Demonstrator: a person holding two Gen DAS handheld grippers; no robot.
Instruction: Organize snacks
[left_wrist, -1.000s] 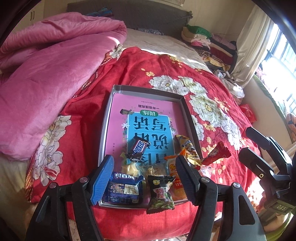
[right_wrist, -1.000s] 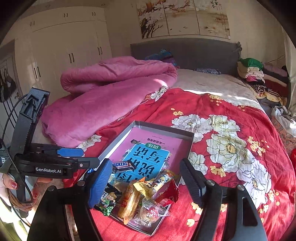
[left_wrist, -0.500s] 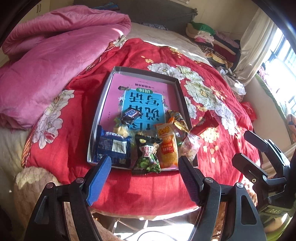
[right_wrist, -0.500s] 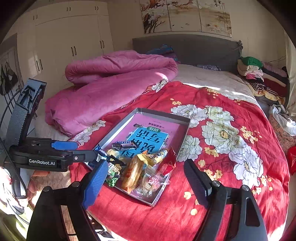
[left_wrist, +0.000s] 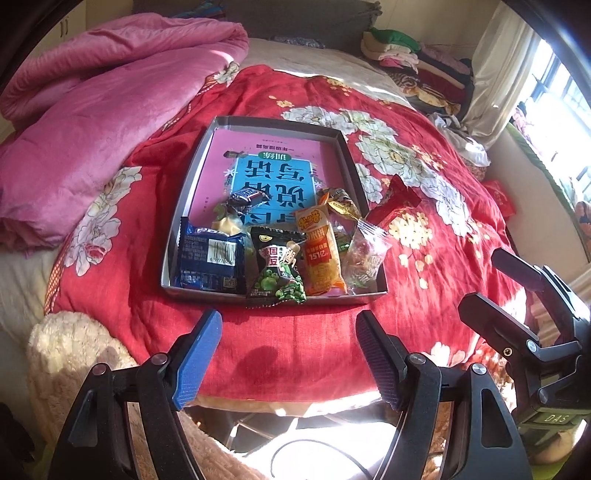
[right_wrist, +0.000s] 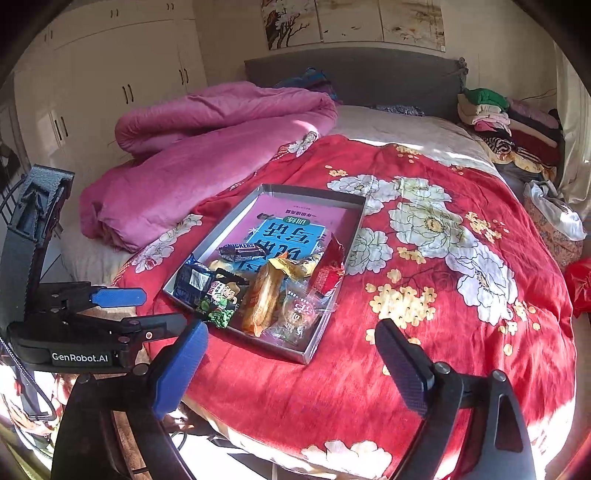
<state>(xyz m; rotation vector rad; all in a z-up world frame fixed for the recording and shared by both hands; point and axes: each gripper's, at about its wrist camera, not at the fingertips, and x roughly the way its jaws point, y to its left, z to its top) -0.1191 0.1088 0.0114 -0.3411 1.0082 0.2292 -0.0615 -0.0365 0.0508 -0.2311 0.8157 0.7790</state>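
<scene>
A grey tray (left_wrist: 192, 192) is seen at the centre of the left wrist view, resting on a red floral bedspread (left_wrist: 424, 236); its long axis runs from the lower edge toward the top of the frame. The snacks are heaped at its near end: a blue packet (left_wrist: 208, 260), a green pea packet (left_wrist: 279, 271), an orange packet (left_wrist: 320, 254) and a clear-wrapped sweet (left_wrist: 365, 258). A red packet (left_wrist: 397, 201) is draped over the tray's right rim.

The left gripper (left_wrist: 286, 354) is held open and empty, just below the tray, the pea packet lying directly above its gap. The right gripper (right_wrist: 291, 360) has just been opening, with nothing between its jaws; the tray lies up-left of it. The left is judged nearer.

Nothing stands between. A pink quilt (left_wrist: 96, 122) is bunched at upper left, well apart.
</scene>
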